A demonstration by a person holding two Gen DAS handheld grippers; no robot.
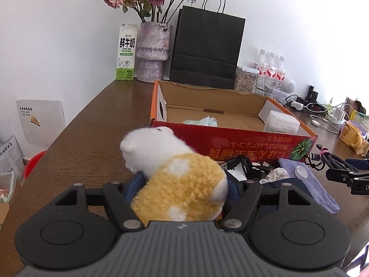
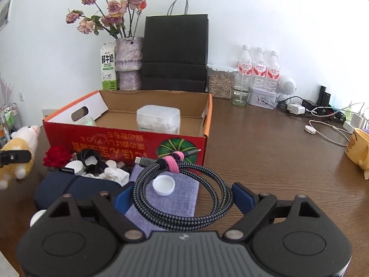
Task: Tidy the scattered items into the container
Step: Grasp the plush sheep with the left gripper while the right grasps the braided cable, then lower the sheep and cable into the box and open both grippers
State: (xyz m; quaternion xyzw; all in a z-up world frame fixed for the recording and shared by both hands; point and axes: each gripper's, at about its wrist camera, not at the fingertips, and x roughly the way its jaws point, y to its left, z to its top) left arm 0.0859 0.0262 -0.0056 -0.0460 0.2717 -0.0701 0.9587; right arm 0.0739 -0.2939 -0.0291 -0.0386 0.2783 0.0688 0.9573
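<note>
My left gripper [image 1: 184, 184] is shut on a white and yellow plush toy [image 1: 170, 180] and holds it in front of the red cardboard box [image 1: 230, 138]; the toy also shows in the right wrist view [image 2: 20, 147]. The box [image 2: 124, 143] holds a clear plastic tub [image 2: 159, 118] and a crumpled mask [image 1: 203, 121]. My right gripper [image 2: 184, 198] is around a coiled braided cable [image 2: 184, 194] with a pink tie; its fingers [image 2: 244, 198] touch the coil. Under it lie a purple cloth [image 2: 184, 198] and a white bottle cap [image 2: 163, 184]. A red rose [image 2: 57, 157], black cables [image 2: 92, 161], tissue and a navy pouch [image 2: 73, 189] lie beside them.
At the back stand a milk carton [image 1: 125, 55], a vase of dried roses [image 1: 153, 53], a black paper bag [image 1: 205, 48], water bottles [image 2: 259, 69], a seed jar and a glass. Chargers and cords [image 2: 322, 120] and a yellow mug [image 2: 358, 150] lie to the right.
</note>
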